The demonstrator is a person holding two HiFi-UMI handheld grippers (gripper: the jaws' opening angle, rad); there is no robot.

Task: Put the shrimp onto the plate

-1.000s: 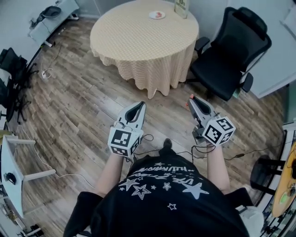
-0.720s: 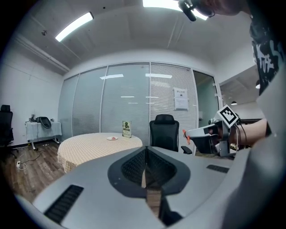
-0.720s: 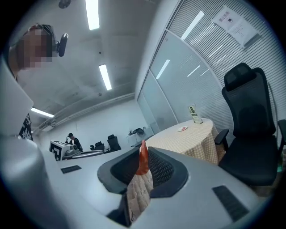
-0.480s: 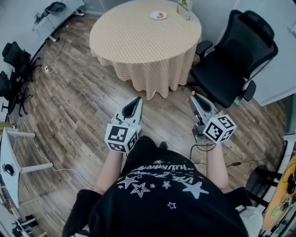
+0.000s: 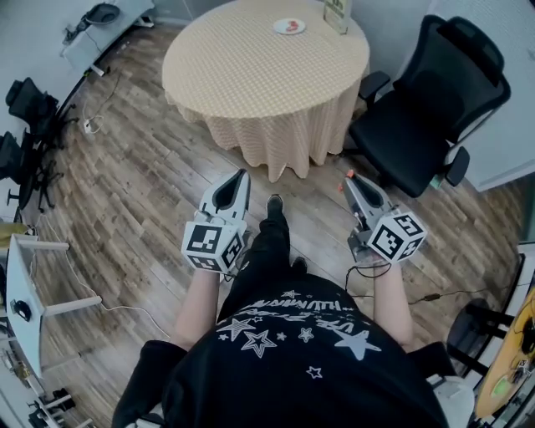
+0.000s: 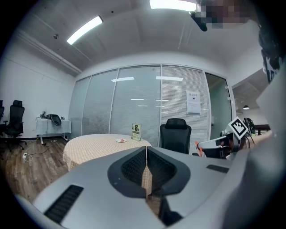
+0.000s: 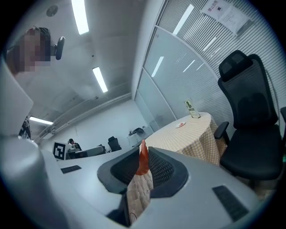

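The right gripper (image 5: 347,178) has its jaws pressed in on the shrimp (image 7: 143,160), a narrow orange-red piece that stands upright in the slim gap between the two ribbed pads, its pointed end rising just above the jaw tips; in the head view only a bit of orange (image 5: 343,187) shows at the nose of that gripper. The left gripper (image 6: 146,150) has its jaws fully together, pad against pad, with nothing between them, and it is held level beside the right one, the two well apart with the person's leg (image 5: 269,242) between them. Both grippers hang in the air over the wooden floor (image 5: 142,184), in front of the person's body and pointed toward the round table (image 5: 259,75) with its checked cloth. The plate (image 5: 289,26) sits near the table's far edge, well apart from the held shrimp, and something small and pinkish lies on it, too small to make out. A standing card (image 5: 337,12) is just beside the plate on its right, and a black office chair (image 5: 435,100) stands to the right of the table, near the right gripper's side
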